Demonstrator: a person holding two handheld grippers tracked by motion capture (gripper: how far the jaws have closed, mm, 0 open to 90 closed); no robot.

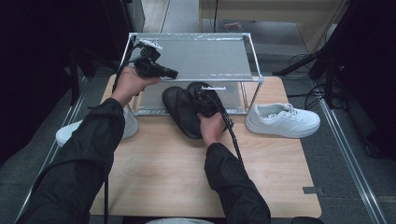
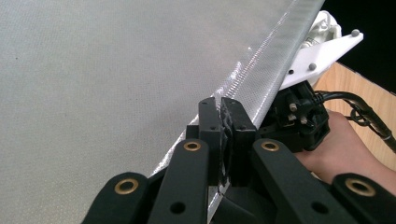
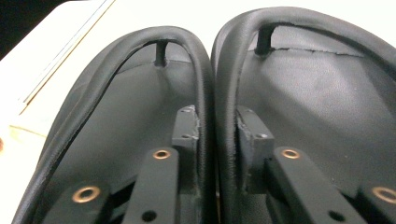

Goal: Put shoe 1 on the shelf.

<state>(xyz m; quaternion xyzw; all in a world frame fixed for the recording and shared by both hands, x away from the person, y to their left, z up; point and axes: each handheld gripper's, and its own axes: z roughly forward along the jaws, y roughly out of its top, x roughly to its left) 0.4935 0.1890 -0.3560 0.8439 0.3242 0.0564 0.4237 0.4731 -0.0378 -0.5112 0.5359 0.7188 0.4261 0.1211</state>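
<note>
Risk: right tongs [image 3: 215, 140] clench both black flip-flops' [image 1: 187, 108] inner straps together (thin grip); one may slip at rack's [image 1: 196, 77] front edge. Left tongs [image 2: 223, 135] clamp rack's shelf rim.

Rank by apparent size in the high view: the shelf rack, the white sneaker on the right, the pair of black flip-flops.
1. shelf rack
2 and 3. white sneaker and black flip-flops: about alike, and the flip-flops are partly hidden by the right tongs.

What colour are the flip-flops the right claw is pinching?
Black flip-flops, straps included; the right gripper view shows it best.
</note>
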